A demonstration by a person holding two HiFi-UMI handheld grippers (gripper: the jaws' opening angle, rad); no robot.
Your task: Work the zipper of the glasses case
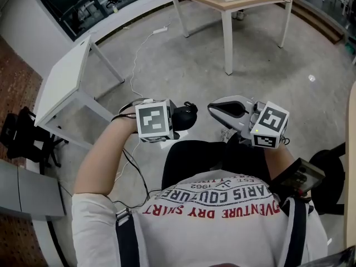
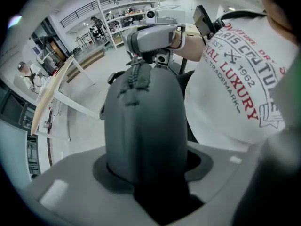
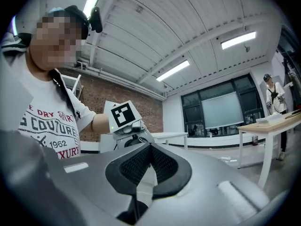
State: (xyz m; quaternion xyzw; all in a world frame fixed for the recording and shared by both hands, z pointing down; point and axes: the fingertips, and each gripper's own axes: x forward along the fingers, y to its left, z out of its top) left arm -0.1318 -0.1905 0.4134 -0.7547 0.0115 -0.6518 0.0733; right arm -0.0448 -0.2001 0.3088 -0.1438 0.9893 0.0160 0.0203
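A dark glasses case [image 2: 143, 126] stands up between the jaws of my left gripper [image 2: 146, 173], which is shut on its lower end. Its zipper [image 2: 136, 76] runs over the top end, facing away from the camera. In the head view the case [image 1: 186, 115] sticks out to the right of the left gripper [image 1: 179, 119], held in front of the person's body. My right gripper [image 1: 212, 109] points left at the case with a small gap between them. In the right gripper view its jaws [image 3: 150, 147] meet at the tip with nothing between them.
A white table [image 1: 64, 82] stands at the left and a wooden table [image 1: 233, 1] with a white box at the back. A cable [image 1: 136, 54] trails over the concrete floor. A black device [image 1: 297, 177] hangs at the person's right side. Another person [image 3: 274, 93] stands far off.
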